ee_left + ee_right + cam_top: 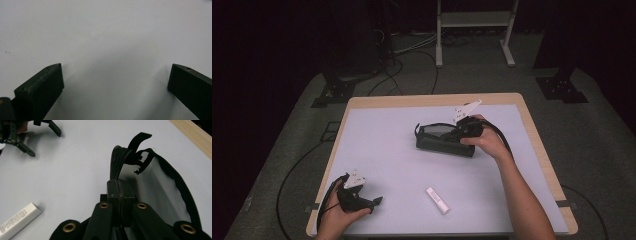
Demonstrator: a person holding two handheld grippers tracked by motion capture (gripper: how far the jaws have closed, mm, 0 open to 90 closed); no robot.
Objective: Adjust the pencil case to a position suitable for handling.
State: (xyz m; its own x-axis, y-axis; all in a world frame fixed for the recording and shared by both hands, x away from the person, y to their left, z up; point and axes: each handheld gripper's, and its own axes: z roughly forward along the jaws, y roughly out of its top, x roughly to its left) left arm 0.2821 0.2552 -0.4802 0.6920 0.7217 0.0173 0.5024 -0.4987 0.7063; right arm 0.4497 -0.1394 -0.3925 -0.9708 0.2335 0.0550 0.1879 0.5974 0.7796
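Because the right gripper [120, 188] has its jaws pressed together on only the thin rim of the black mesh pouch [443, 140], right at the zipper edge, the likeliest trouble from here is a slip: the fabric is soft and the bite looks narrow, so a sharp pull or a twist of the wrist could draw the rim out of the jaws and let the opening fall shut. A lift could also drag the whole pouch across the desk [387, 150] rather than spread its mouth, since nothing else pins it down. The pouch lies on its side a little toward the far right of the desk, well clear of the edges, its mesh panel facing up and a short strap loop standing at the end away from the gripper. The right hand [484, 139] comes in from the near right corner, forearm angled across the desk, wrist bent so the gripper points down and leftward into the pouch's right end. The left gripper [373, 202] rests low near the near left corner, jaws spread wide over bare surface and holding nothing, the left hand [337, 212] wrapped round its grip. A small white box [437, 200] lies close to the near edge, between the two hands and apart from both; if it is meant for the pouch, the left gripper's reach to it looks unobstructed.
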